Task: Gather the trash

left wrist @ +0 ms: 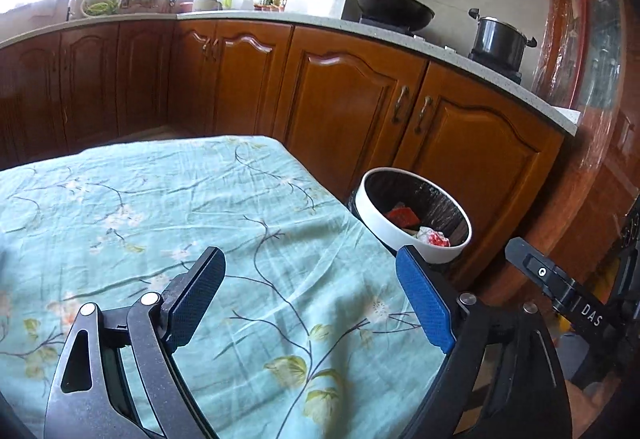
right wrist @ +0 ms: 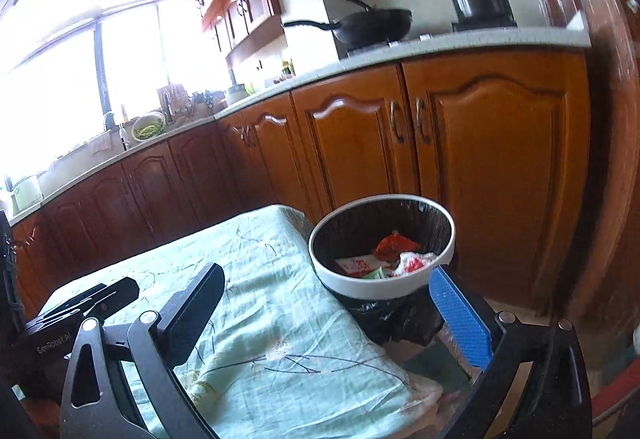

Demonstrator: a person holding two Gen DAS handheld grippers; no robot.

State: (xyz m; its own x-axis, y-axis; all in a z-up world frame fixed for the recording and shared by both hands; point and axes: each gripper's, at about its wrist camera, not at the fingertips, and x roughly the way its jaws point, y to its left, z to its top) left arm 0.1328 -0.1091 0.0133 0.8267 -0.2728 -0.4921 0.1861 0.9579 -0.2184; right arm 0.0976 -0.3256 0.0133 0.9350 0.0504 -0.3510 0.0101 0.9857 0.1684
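A white-rimmed bin (left wrist: 372, 211) (right wrist: 348, 279) with a black liner stands on the floor by the table's far right corner. Inside lie crumpled red and white wrappers (left wrist: 404, 217) (right wrist: 394, 249). My left gripper (left wrist: 310, 263) hangs open over the floral cloth, with nothing between its blue pads (left wrist: 424, 299). My right gripper (right wrist: 328, 279) is open too, empty, over the table's right edge with the bin just beyond its fingers. In the left wrist view the right gripper shows at the right edge (left wrist: 560, 291); in the right wrist view the left gripper shows at the lower left (right wrist: 80, 311).
The table (left wrist: 160, 207) wears a pale green flowered cloth. Brown wooden cabinets (left wrist: 348, 103) run behind under a speckled counter. On it stand a black wok (left wrist: 392, 9) and a steel pot (left wrist: 498, 39). A bowl of greens (left wrist: 100, 3) sits by the sink.
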